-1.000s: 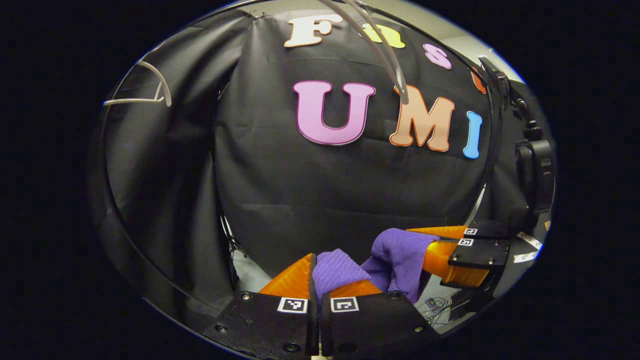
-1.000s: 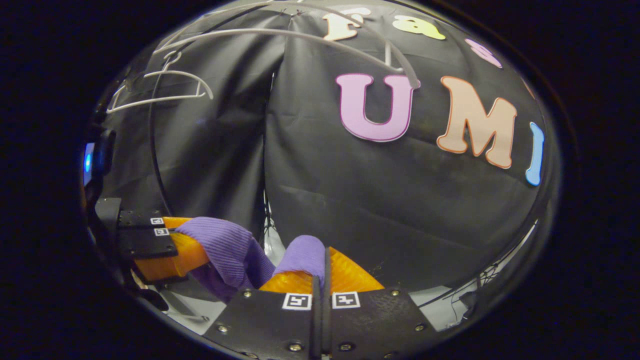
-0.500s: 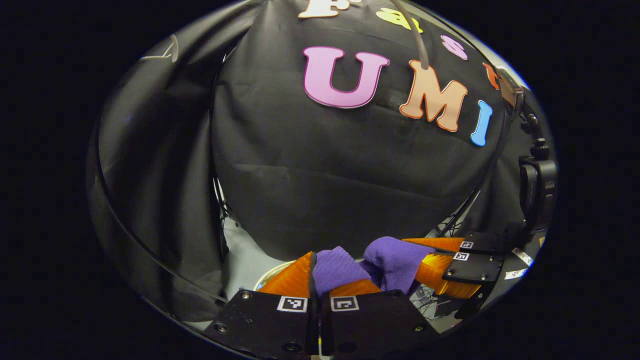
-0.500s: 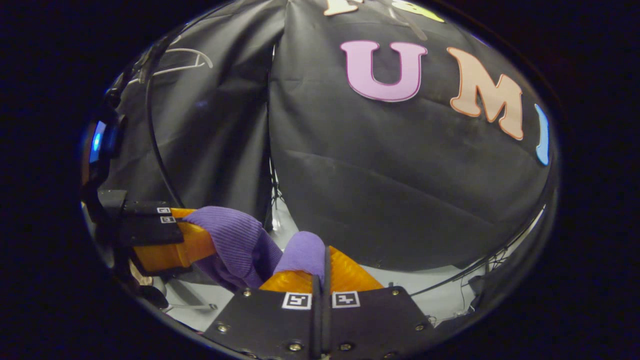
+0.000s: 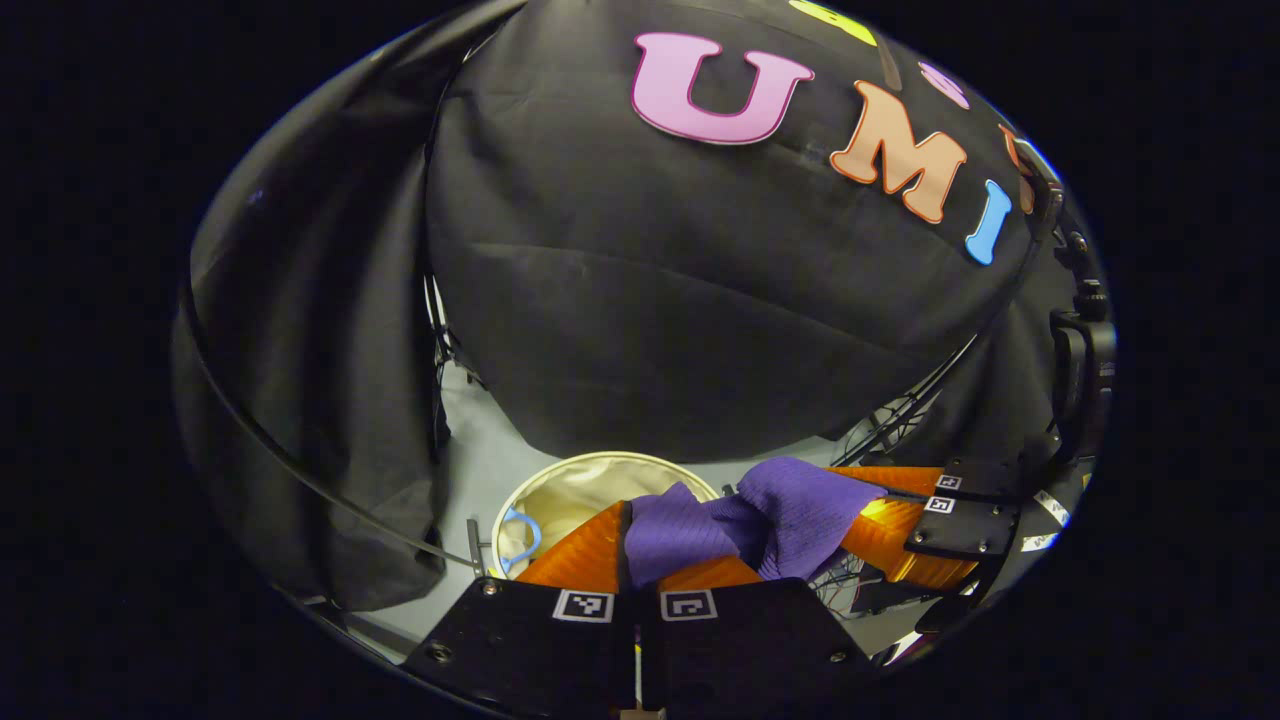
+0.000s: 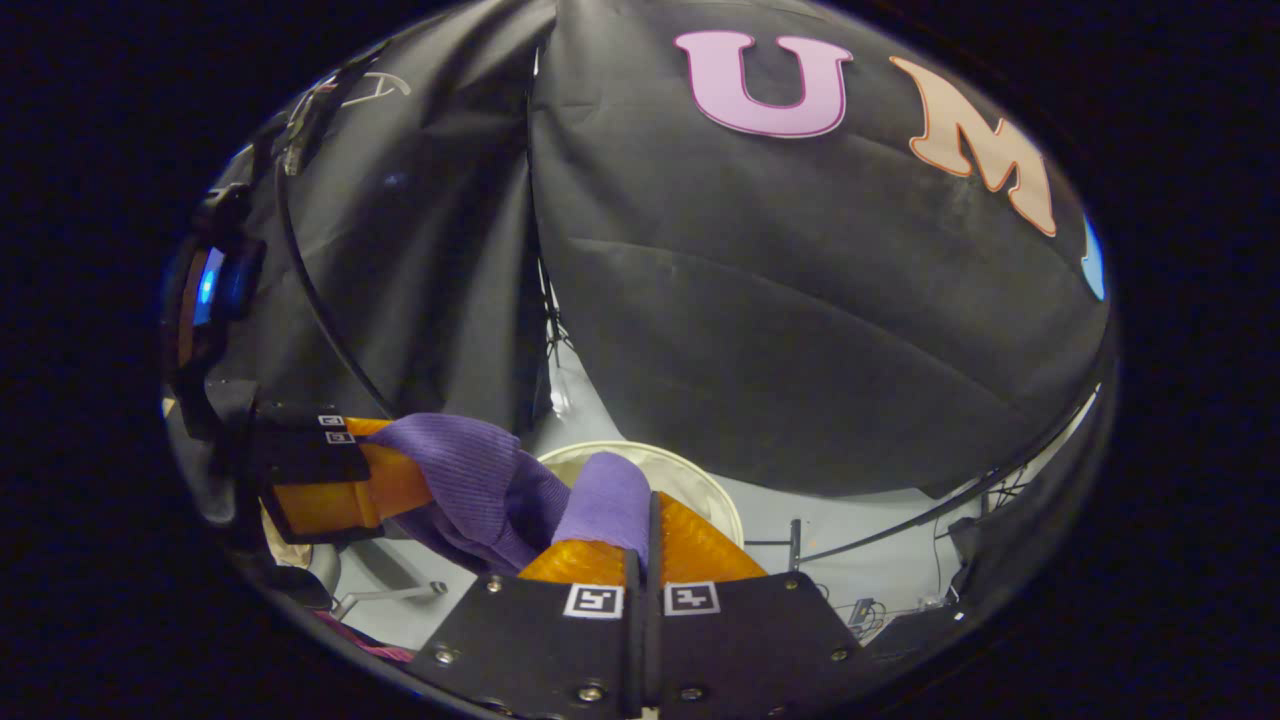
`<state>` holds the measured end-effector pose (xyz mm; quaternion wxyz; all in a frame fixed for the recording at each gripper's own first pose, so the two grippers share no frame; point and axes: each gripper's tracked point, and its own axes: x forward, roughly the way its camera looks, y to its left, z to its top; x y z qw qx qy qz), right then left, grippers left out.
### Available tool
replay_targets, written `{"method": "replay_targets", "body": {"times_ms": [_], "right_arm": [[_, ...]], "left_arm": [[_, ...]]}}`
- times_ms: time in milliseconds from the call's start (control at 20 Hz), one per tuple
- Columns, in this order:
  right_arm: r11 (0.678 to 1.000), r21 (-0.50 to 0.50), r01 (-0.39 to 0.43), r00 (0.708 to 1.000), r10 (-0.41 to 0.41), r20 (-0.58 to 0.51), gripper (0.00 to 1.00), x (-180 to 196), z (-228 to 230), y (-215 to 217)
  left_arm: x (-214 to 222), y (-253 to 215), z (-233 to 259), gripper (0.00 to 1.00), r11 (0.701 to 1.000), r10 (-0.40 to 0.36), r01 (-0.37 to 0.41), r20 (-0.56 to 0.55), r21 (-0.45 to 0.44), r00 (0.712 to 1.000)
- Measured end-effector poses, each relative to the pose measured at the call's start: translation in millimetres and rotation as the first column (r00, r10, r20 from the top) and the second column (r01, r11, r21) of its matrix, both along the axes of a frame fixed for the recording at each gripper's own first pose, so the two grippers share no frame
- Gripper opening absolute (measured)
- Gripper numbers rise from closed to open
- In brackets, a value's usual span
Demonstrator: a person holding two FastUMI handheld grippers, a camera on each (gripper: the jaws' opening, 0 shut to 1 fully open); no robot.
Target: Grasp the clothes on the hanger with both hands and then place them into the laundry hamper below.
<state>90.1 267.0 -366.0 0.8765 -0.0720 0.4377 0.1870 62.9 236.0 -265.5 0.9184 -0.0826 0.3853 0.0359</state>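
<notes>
A purple knitted garment hangs bunched between the two grippers. In the left gripper view, my left gripper is shut on one fold of it, and the right gripper holds the other end at lower right. In the right gripper view, my right gripper is shut on a fold of the garment, with the left gripper clamping the cloth at lower left. A round cream laundry hamper stands open on the floor just beyond and below the fingers. Its rim shows behind the right gripper's fingers.
A blue handle hangs at the hamper's near-left rim. A white hanger stays high at upper left. The grey floor holds cables and a short post to the right of the hamper.
Both grippers have come down together with the purple garment. The hangers have slid up out of the left gripper view, and the hamper has come into sight below.
</notes>
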Motion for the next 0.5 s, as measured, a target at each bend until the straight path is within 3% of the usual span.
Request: {"method": "replay_targets", "body": {"times_ms": [350, 500], "right_arm": [[0.999, -0.043, 0.005, 0.995, -0.009, -0.103, 0.01, -17.8, -25.2, -8.2], [0.998, -0.060, 0.008, 0.990, -0.016, -0.143, 0.01, -26.8, -34.4, -15.6]], "left_arm": [[-14.0, -2.3, -25.3, 0.07, 0.999, 0.031, -0.035, -0.110, -0.031, 0.993], [-23.0, -3.9, -37.1, 0.05, 0.998, 0.035, -0.043, -0.163, -0.046, 0.986]]}}
